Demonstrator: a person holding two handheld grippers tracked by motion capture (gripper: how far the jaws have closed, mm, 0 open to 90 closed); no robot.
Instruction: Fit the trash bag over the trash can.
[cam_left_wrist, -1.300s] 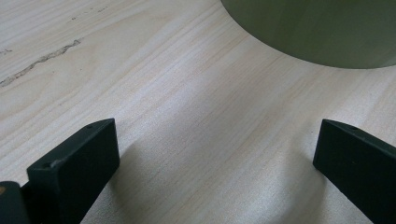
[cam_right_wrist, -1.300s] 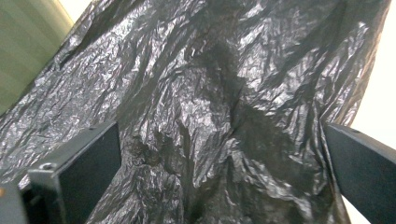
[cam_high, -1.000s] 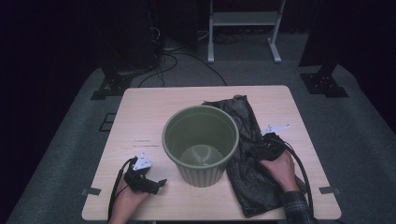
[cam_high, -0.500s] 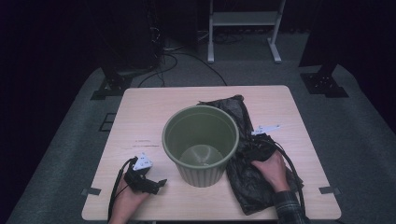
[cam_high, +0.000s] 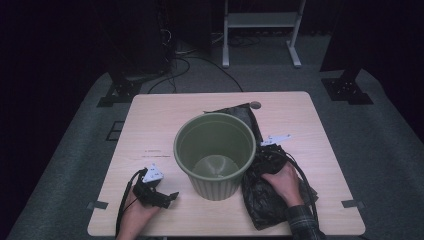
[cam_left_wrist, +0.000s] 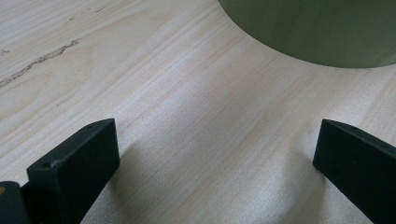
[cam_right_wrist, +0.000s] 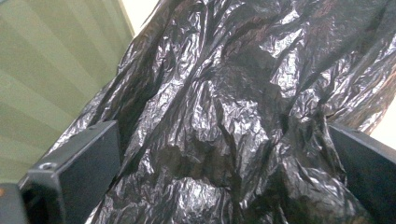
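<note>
- The round olive-green ribbed plastic bin (cam_high: 215, 152) stands upright near the middle of the pale wood-grain surface (cam_high: 290, 107); its mouth is open and its interior holds nothing visible.
- The crumpled black plastic bag (cam_high: 262, 200) lies on the surface against the bin's right side; one part runs behind the bin toward the far edge, the rest spreads toward the near right edge.
- The right hand-held gripper (cam_high: 270, 150) sits on the bag just beside the bin wall; in the right gripper view its jaws stand spread with bag film bulging between them (cam_right_wrist: 219, 140); no pinch on the film is seen.
- The left hand-held gripper (cam_high: 167, 196) rests low on the surface at the near left, jaws pointing toward the bin base; in the left gripper view the jaws are spread wide over bare wood (cam_left_wrist: 215, 154), holding nothing; the bin wall curves across the top of that view, apart from the jaw tips.
- Open room: the left half of the surface is bare from near edge to far edge; a bare strip runs along the far edge and the right edge beyond the bag.
- The left hand (cam_high: 137, 212) and the right hand (cam_high: 282, 180) enter over the near edge.
</note>
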